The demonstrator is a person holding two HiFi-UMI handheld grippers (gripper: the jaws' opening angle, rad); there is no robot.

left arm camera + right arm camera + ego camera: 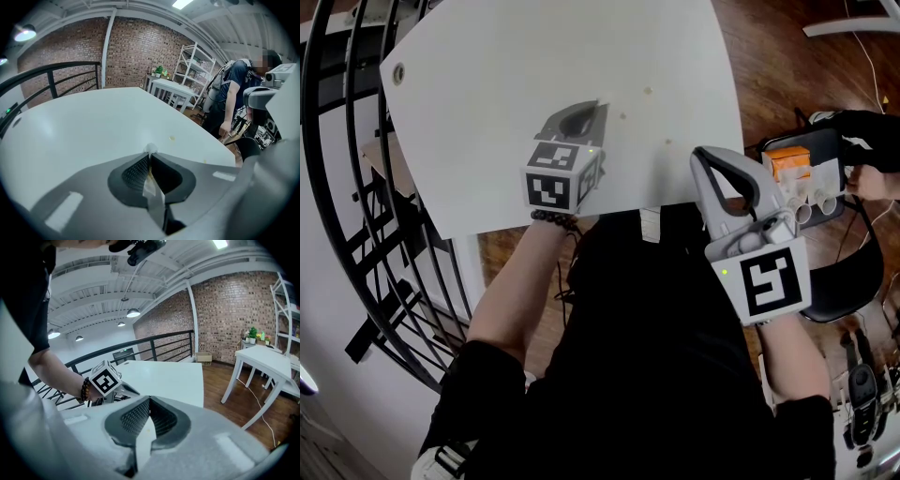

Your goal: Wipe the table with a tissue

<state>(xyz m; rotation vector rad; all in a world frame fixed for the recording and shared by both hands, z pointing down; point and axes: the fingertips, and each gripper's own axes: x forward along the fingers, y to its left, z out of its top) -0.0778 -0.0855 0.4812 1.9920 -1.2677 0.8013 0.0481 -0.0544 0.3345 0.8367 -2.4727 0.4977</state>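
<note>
Left tongs (150, 156) pinch a tissue scrap (150, 149) — right tongs (149, 400) closed, empty, raised alongside.

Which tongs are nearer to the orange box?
Right. The right tongs are just left of the orange box; the left tongs, pinching a tissue scrap, are over the white table, farther left.

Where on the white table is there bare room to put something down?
The wide far-left part of the table, between the round hole and the crumbs, is bare. The near edge is crowded by the left gripper holding tissue.
</note>
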